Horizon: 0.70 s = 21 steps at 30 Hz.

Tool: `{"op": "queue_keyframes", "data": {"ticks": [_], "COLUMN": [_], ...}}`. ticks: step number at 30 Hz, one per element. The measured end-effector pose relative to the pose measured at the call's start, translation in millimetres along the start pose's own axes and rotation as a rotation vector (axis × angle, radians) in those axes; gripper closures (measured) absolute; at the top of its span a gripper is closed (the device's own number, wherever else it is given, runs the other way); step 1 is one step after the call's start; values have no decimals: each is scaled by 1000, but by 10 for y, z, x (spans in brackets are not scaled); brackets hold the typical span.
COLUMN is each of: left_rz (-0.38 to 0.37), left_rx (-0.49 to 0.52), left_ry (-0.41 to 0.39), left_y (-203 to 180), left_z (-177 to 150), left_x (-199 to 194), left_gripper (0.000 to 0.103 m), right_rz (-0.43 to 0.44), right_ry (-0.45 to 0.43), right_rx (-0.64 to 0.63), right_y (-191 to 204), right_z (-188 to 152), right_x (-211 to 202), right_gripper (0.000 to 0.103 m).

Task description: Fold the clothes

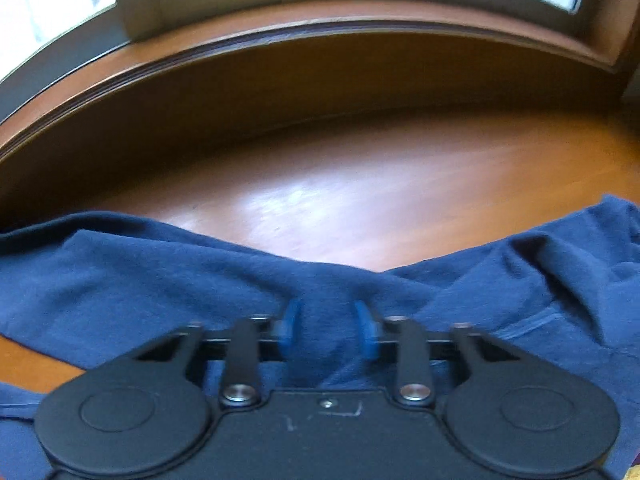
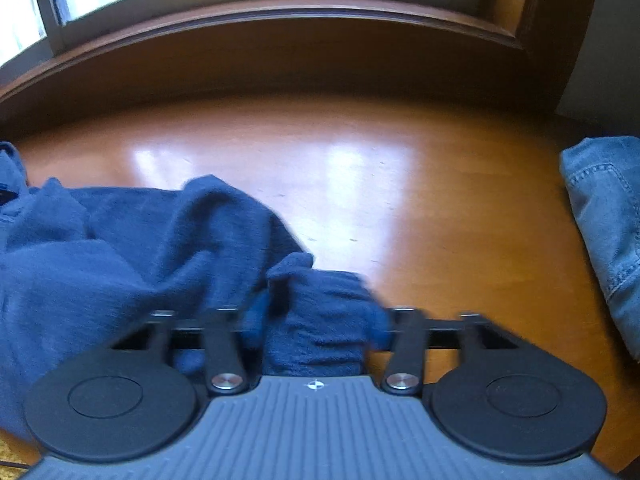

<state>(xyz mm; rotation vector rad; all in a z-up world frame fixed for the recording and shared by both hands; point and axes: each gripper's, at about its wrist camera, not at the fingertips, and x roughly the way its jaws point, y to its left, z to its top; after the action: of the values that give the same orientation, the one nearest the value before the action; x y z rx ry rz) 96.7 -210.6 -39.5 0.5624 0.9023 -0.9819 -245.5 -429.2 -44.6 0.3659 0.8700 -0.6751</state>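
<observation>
A dark blue garment [image 1: 160, 280] lies crumpled on the wooden table [image 1: 360, 192]. In the left wrist view my left gripper [image 1: 327, 326] sits over it with a bunch of the blue cloth between its blue pads [image 1: 290, 326], which stand a little apart on the fabric. In the right wrist view the same garment [image 2: 120, 248] spreads to the left. My right gripper [image 2: 320, 320] has a bunched wad of the cloth between its fingers, and the fabric hides most of the pads.
A folded pair of light blue jeans [image 2: 604, 232] lies at the table's right edge. A raised wooden window sill [image 2: 280, 52] and window run along the far side. Bare tabletop [image 2: 400, 200] lies beyond the garment.
</observation>
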Motion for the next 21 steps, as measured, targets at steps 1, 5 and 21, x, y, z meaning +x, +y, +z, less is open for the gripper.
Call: {"op": "queue_keyframes", "data": {"ticks": [1, 5, 21], "left_rz": [1, 3, 92], "left_rx": [-10, -71, -151], "left_ry": [-19, -124, -196], "left_y": [6, 128, 261], "left_z": [-14, -20, 452], "left_x": [-14, -213, -594], "left_gripper": [89, 101, 46], "right_rz": [-15, -66, -338], "right_ry": [-4, -93, -153], "right_rx": [-7, -49, -59], "right_y": [66, 333, -17], "right_z": [-9, -57, 806], "right_x": [-19, -225, -378], "right_gripper": [67, 72, 52]}}
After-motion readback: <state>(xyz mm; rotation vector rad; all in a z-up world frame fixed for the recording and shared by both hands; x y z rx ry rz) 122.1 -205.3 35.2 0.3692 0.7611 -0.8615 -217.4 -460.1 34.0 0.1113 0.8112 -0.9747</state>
